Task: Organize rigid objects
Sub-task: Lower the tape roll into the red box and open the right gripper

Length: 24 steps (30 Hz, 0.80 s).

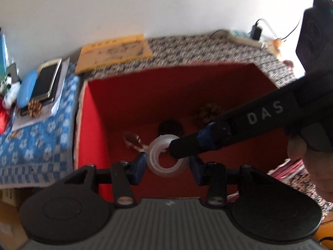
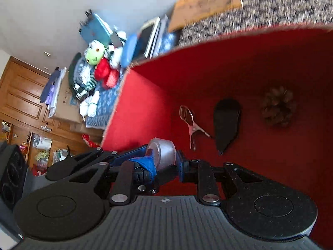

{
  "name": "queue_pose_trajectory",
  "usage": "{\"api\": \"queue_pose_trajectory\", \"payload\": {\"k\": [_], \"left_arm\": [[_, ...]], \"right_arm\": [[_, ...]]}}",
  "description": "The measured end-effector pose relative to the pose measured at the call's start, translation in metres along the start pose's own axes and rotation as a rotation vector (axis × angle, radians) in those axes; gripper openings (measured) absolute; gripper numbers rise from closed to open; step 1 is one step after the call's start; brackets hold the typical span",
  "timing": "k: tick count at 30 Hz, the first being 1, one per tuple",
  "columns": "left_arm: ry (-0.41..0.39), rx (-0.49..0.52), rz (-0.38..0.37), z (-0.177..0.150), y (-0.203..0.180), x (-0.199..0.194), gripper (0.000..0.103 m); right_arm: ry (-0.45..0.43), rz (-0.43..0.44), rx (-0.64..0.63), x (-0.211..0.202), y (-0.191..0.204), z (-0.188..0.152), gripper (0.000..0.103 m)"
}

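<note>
A clear tape roll point(image 1: 166, 158) hangs over the open red box point(image 1: 93, 112). My left gripper point(image 1: 166, 166) has its jaws spread around the roll's sides, close to it; contact is not clear. My right gripper point(image 1: 177, 148) reaches in from the right, shut on the roll's rim, one finger through its hole. In the right wrist view the roll point(image 2: 164, 154) sits between the right gripper's point(image 2: 164, 162) pads. On the box floor point(image 2: 270, 156) lie a metal clip point(image 2: 189, 120), a black flat object point(image 2: 226, 123) and a pine cone point(image 2: 278, 106).
Left of the box, a blue patterned cloth point(image 1: 41, 145) carries a tablet point(image 1: 46, 81), a blue case point(image 1: 26, 89), papers and a second pine cone point(image 1: 34, 108). A yellow board point(image 1: 114, 50) lies behind. Soft toys point(image 2: 97, 62) lie farther left.
</note>
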<state>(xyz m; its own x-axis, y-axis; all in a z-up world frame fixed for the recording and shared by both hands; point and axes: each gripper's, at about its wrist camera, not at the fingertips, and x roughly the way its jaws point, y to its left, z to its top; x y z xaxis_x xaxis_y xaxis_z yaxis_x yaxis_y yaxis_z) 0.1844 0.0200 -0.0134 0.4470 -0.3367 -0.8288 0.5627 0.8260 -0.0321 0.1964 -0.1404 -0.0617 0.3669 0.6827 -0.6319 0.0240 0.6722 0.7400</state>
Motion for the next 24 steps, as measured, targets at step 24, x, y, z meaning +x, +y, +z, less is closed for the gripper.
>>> {"api": "queue_pose_trajectory", "payload": {"k": [24], "left_arm": [[0.071,-0.085,0.012,-0.006,0.009,0.019,0.055]], "right_arm": [[0.147,-0.056,0.076,0.023,-0.009,0.006,0.011]]}}
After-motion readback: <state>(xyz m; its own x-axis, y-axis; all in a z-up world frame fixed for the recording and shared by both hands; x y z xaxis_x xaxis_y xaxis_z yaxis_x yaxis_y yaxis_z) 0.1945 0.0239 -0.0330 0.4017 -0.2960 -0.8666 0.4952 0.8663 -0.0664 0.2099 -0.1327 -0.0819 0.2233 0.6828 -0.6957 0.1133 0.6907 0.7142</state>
